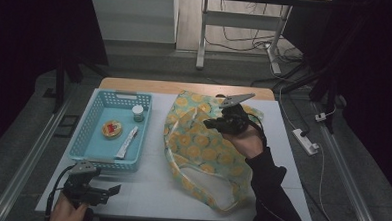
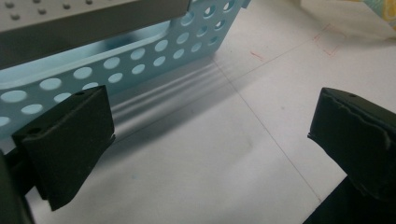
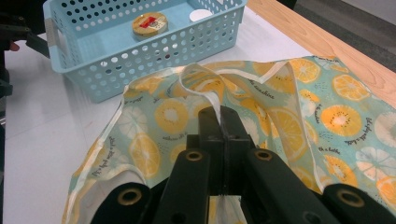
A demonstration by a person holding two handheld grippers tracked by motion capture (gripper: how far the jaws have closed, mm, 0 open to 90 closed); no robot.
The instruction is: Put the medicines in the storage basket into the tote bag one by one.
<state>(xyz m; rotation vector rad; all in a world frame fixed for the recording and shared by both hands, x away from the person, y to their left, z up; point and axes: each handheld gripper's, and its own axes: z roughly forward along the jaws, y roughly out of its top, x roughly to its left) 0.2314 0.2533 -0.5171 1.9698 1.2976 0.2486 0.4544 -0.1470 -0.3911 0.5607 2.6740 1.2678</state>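
Your right tool [image 3: 219, 122] is clamped on a white-edged fold of the citrus-print bag [image 1: 202, 146], which lies crumpled mid-tabletop, right of the blue basket [image 1: 85, 135]. Your left tool [image 1: 111, 191] sits at the near left, jaws wide apart over bare tabletop [image 1: 150, 188], holding nothing. Basket contents: a round tin [image 1: 112, 129], a small jar [image 1: 138, 112], probably a tube [image 1: 127, 142].

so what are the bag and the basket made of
The bag looks like thin woven cloth, matte, printed with orange slices: it folds and wrinkles softly, with stitched pale edging. It could be a coated fabric; the look leaves that open. The basket looks like moulded plastic, pale blue, smooth and slightly glossy: rigid walls pierced by even round holes.
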